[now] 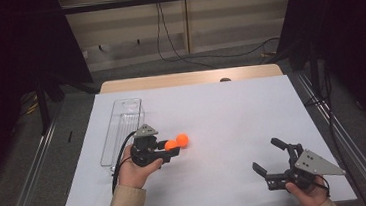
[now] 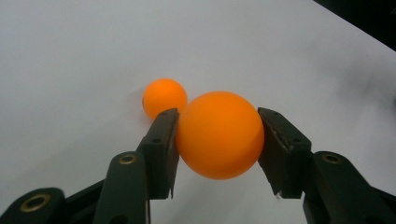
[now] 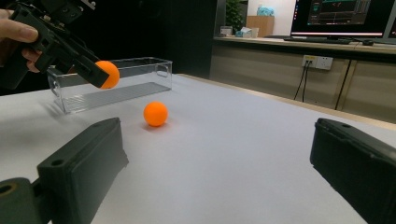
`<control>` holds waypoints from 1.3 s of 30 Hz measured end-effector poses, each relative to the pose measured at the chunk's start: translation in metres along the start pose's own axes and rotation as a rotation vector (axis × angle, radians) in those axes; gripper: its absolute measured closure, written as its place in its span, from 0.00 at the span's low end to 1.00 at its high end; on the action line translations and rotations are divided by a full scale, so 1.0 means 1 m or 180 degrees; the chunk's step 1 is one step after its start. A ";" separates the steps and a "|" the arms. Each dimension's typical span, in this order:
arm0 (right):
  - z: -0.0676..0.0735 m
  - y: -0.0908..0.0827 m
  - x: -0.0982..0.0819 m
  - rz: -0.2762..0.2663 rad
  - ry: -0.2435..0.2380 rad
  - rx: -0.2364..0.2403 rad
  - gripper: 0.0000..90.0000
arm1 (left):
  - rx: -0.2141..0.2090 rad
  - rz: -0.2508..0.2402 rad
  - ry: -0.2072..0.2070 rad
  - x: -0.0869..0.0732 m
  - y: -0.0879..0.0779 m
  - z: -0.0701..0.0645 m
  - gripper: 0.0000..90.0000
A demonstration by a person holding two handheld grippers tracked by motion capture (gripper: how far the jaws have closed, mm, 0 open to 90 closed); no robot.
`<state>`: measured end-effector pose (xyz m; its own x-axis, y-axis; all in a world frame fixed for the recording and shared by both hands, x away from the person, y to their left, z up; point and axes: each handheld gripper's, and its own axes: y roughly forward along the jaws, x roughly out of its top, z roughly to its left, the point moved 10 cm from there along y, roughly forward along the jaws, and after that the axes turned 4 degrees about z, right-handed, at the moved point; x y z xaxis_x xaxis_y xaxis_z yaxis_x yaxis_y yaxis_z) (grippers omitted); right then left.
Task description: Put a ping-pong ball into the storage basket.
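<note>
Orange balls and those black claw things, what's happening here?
A person at a white table holds a gripper in each hand. The left gripper is shut on one orange ball, lifted off the table. A second ball lies on the table just beyond it. A clear tray lies empty at the left. The right gripper is open and holds nothing, low over the table's near right.

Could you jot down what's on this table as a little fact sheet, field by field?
Surface: white table top
Held ball: orange plastic ball, lifted off the table
Holder: left gripper, jaws shut on it
Loose ball: second orange ball, resting on the table
Container: clear plastic rectangular box, nothing visible inside
Right gripper: jaws open, nothing between them
</note>
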<state>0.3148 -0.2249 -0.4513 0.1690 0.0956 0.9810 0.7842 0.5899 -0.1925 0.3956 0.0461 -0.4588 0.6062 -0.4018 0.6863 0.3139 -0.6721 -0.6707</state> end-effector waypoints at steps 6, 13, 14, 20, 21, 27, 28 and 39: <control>0.000 0.000 0.000 -0.0003 -0.0001 0.0000 0.03 | 0.0024 -0.0014 -0.0014 0.000 -0.003 0.003 0.56; 0.000 0.000 0.000 -0.0010 0.0001 -0.0003 0.03 | 0.0054 -0.0024 -0.0034 0.001 -0.007 0.007 0.56; 0.000 0.000 0.000 -0.0009 0.0003 -0.0003 0.03 | 0.0060 -0.0025 -0.0030 0.001 -0.008 0.008 0.56; 0.000 0.000 0.000 -0.0007 -0.0001 0.0005 0.03 | 0.0087 -0.0051 -0.0052 0.002 -0.012 0.012 0.56; 0.000 0.000 0.001 -0.0012 -0.0001 -0.0001 0.03 | 0.0102 -0.0060 -0.0063 0.002 -0.012 0.012 0.56; 0.000 0.000 0.000 -0.0008 -0.0004 0.0004 0.03 | 0.0120 -0.0070 -0.0080 0.002 -0.016 0.016 0.56; 0.000 0.000 0.000 -0.0008 -0.0005 0.0006 0.03 | 0.0124 -0.0075 -0.0078 0.002 -0.016 0.017 0.56; 0.000 0.000 0.000 -0.0012 0.0003 0.0001 0.03 | 0.0165 -0.0086 -0.0126 0.001 -0.020 0.023 0.56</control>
<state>0.3149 -0.2248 -0.4508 0.1664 0.0926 0.9817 0.7845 0.5907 -0.1887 0.4066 0.0732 -0.4506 0.6250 -0.3583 0.6935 0.3674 -0.6488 -0.6664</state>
